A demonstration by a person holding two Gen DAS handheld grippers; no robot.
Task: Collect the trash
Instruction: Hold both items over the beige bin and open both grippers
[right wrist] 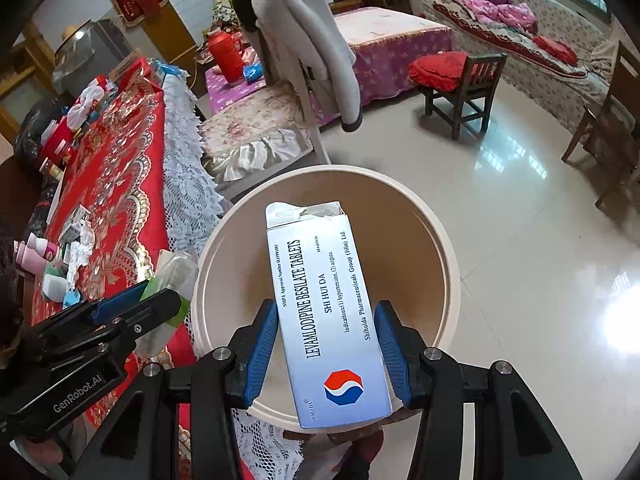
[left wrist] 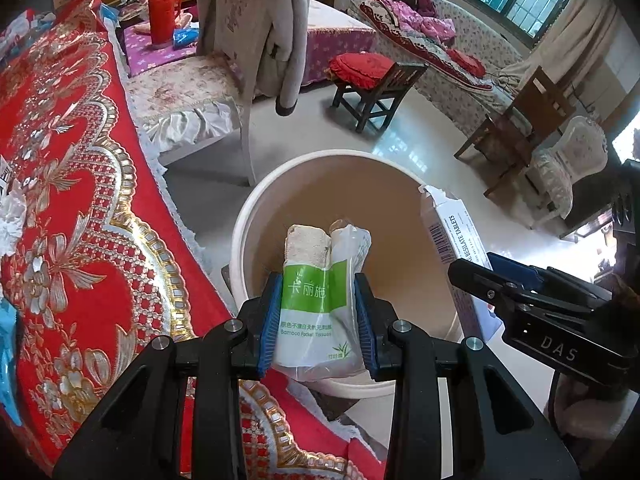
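Bin [left wrist: 240, 216] floor can't be seen: in left wrist view the tissue pack [left wrist: 316, 300] covers the near part, in right wrist view the tablet box [right wrist: 328, 320] does. Box's lower end is hidden behind right gripper [left wrist: 476, 280] in left view. Small items on red tablecloth [right wrist: 116, 184] too small/blurred to ID, cloth cut off at frame edge.

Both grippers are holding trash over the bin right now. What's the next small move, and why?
Probably open both jaws and let go. The left gripper holds the tissue pack and the right gripper holds the tablet box, both hanging above the open mouth of the bin, so each should drop inside.
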